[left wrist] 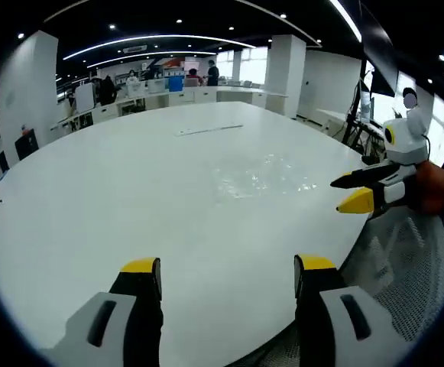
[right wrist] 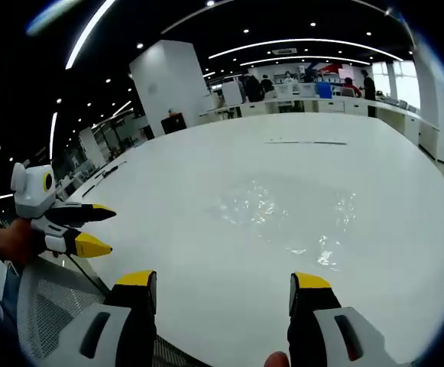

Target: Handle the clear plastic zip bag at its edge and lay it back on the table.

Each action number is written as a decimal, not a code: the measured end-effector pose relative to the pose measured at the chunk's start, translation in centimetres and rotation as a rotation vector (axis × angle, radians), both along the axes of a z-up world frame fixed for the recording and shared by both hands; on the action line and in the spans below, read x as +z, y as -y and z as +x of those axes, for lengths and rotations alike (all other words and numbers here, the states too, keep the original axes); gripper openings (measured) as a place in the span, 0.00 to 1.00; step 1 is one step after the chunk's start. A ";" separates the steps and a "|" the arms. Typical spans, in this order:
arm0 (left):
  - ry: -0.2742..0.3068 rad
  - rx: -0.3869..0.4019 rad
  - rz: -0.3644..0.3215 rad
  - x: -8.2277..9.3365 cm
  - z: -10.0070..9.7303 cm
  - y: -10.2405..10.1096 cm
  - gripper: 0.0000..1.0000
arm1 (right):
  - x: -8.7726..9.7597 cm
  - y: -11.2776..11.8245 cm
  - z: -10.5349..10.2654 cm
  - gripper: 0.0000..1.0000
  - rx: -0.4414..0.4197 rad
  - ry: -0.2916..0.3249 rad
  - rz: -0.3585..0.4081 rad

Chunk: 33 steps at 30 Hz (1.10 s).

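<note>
On the tabletop (right wrist: pixel 206 191) the zip bag (right wrist: pixel 286 218) lies flat; both open, empty grippers, left gripper (left wrist: pixel 227 277) and right gripper (right wrist: pixel 224 293), must reach its edge next.

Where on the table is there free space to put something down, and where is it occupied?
The table is bare between the zip bag and the near edge, in front of the left gripper. It is also bare beyond the bag, up to the thin dark strip. The middle holds the bag, and the right gripper faces it. The far desks look crowded.
</note>
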<state>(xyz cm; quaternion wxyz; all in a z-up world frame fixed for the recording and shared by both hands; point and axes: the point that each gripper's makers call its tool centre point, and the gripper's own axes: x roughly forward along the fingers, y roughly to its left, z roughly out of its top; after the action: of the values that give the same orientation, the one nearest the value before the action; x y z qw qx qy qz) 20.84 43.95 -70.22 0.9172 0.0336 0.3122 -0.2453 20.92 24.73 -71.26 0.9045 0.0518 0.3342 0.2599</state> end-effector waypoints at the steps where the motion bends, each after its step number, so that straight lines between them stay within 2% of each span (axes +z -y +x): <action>1: 0.000 0.001 0.000 0.0 0.0 0.0 0.68 | 0.0 0.0 0.0 0.70 0.000 0.000 0.000; 33: 0.002 0.007 -0.007 0.3 0.0 0.0 0.66 | -0.1 0.2 0.1 0.69 -0.007 0.005 0.007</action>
<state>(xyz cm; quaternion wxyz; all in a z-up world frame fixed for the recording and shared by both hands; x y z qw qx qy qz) 20.79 43.91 -69.95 0.9184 0.0294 0.3108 -0.2433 20.99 24.56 -71.37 0.9061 0.0554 0.3308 0.2578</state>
